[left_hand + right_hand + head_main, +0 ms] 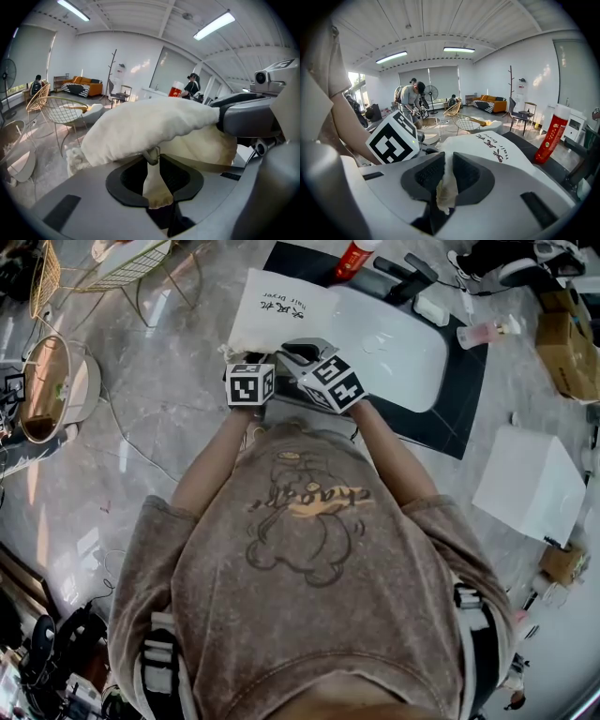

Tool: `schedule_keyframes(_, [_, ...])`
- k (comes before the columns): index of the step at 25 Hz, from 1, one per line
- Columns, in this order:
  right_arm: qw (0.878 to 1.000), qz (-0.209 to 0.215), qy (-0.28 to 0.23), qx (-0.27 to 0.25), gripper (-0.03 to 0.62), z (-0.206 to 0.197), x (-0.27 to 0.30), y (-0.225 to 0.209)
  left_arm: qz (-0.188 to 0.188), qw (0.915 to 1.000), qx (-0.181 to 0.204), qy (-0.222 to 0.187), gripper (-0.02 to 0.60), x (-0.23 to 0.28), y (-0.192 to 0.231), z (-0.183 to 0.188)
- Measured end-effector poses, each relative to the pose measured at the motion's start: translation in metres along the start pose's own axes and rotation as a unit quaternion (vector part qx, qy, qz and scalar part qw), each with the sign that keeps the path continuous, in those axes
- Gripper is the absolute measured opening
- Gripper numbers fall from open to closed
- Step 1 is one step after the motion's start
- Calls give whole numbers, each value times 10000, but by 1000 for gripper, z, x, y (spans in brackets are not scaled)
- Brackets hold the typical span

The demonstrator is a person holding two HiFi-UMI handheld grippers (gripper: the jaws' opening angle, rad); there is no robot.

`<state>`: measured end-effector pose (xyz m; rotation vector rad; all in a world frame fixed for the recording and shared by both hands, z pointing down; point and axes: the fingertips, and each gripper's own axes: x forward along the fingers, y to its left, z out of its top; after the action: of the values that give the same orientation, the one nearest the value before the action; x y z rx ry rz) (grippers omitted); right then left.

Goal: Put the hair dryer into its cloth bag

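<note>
The white cloth bag (279,311), printed with black writing, lies bulging on the white tabletop (403,348). No hair dryer shows in any view. My left gripper (250,385) is shut on a fold of the bag's cloth by its drawstring loop (151,154), at the bag's near edge. Beside it, my right gripper (330,381) is shut on another pinch of the same edge. In the left gripper view the bag (150,124) rises full above the left gripper (151,163). In the right gripper view the right gripper (445,169) pinches cloth, with the bag's writing (490,149) beyond.
A red bottle (357,257) and dark items stand on a black mat (461,418) behind the bag. A pink bottle (483,332), cardboard boxes (572,343) and a white box (530,486) are to the right. A gold wire chair (103,266) and a round stool (52,385) are to the left.
</note>
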<state>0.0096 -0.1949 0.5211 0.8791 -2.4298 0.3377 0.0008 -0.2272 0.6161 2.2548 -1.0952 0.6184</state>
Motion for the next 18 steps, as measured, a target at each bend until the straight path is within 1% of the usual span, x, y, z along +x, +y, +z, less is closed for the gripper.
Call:
schedule_keyframes(6, [10000,0,38,1,58,-5,1,1,103,9997,-168,122,92,5,7,-11])
schedule_keyframes(12, [10000,16,37,3,58,-3,2,0,133,9992,-355,125,94,4,8,-10])
schedule_keyframes(16, [10000,53,54,14,58,-5,3,1,333,9989,-333,78,92,-6,10,-11])
schedule_keyframes(18, [9999,76,70,35,58,-7,5,1,351,9989,-298,9,92,-14,9,-12])
